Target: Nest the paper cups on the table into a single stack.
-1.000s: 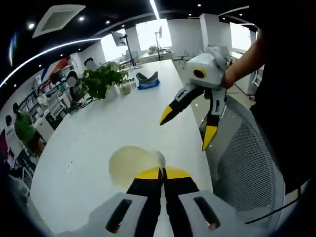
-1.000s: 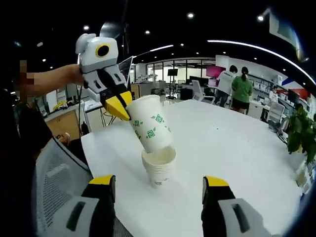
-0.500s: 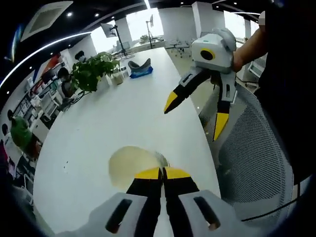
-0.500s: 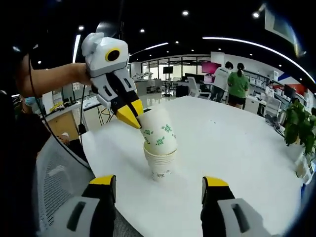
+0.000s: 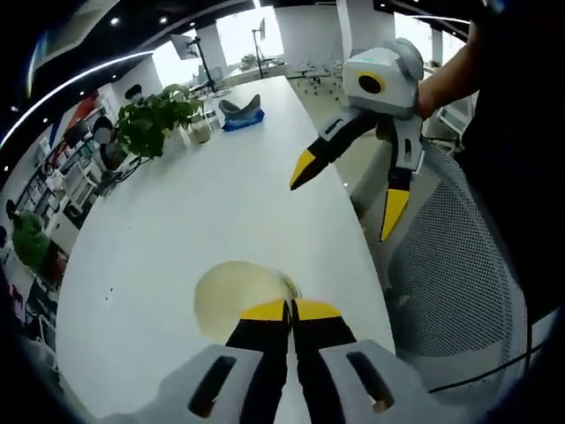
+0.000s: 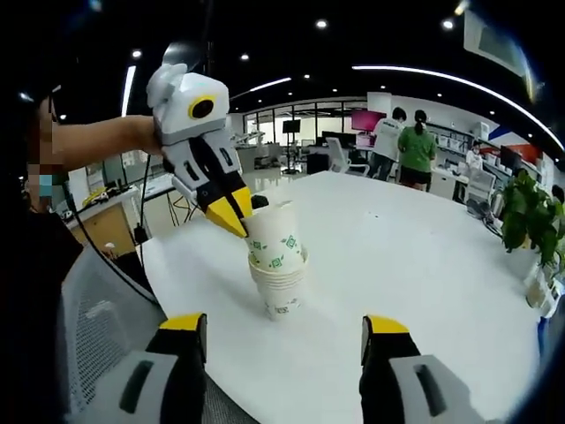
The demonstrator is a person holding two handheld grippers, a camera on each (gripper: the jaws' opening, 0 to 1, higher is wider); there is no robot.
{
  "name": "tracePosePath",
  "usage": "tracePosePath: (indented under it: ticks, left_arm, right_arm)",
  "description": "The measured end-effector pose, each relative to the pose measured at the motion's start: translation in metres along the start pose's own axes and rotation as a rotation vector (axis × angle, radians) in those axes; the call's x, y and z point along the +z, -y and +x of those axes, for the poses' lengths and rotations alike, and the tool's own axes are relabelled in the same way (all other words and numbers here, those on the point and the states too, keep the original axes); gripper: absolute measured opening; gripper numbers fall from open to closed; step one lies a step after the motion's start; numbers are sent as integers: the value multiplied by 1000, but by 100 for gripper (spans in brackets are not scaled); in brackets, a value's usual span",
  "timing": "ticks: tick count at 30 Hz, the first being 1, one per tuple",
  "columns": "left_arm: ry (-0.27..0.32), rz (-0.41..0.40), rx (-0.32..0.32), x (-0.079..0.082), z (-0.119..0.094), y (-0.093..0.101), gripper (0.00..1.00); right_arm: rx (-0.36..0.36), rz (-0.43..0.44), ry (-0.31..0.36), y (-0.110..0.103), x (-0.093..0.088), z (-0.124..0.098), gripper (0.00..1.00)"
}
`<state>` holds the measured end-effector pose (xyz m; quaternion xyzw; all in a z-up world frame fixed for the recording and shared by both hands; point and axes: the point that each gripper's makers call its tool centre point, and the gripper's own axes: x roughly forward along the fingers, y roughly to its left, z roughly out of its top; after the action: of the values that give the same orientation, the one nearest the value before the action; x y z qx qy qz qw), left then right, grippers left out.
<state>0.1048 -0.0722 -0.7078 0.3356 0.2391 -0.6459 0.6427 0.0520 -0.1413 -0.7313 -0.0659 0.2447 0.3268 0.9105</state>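
Your left gripper [image 6: 231, 215] is pinching the rim of a paper cup [image 6: 275, 240]. Its yellow tips are closed tight on that rim. In the left gripper view, you see the same tips [image 5: 289, 311] pressed together at the edge of the cup's round open mouth [image 5: 238, 296].

The cup you hold is white with small green marks on its side. It sits partway down inside the stack of cups [image 6: 277, 287], and it leans a little. Its top part sticks up above the rims of the stack. The stack stands upright on the white table [image 6: 415, 265], near the table's rounded end.

Your right gripper [image 6: 283, 331] is open wide and holds nothing. Its two yellow tips stand far apart, below the stack in the right gripper view and not touching it. In the left gripper view, the right gripper [image 5: 349, 190] hangs in the air over the table's edge, with its jaws spread.

A grey mesh chair [image 5: 459, 283] is just beside the table's end. A green plant [image 5: 154, 119] stands far down the table, and a blue thing [image 5: 240, 113] lies near it. Two people [image 6: 402, 146] stand at the far side of the room.
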Motion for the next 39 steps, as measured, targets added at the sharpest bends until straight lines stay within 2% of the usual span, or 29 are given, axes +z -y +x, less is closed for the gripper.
tracePosePath:
  ticks: [9,14,17,21,39]
  left_arm:
    - [47,-96,-74,3,13,2,0]
    - [77,-169,-110,-6,19,-1,1]
    - [82,-185,-122,-11,22,-2,1]
    - [73,-202,-140,-18,27,-3,1]
    - [37,-226,-220,-21,43,16,3]
  right_arm:
    - [-4,11,0,3,-2,0,70]
    - [-1,15,-5,1,-4,1,70]
    - [0,17,-6,0,-5,2,70]
    - [0,19,-10,0,-6,2,70]
    - [-12,30,-19,1,-10,2,70]
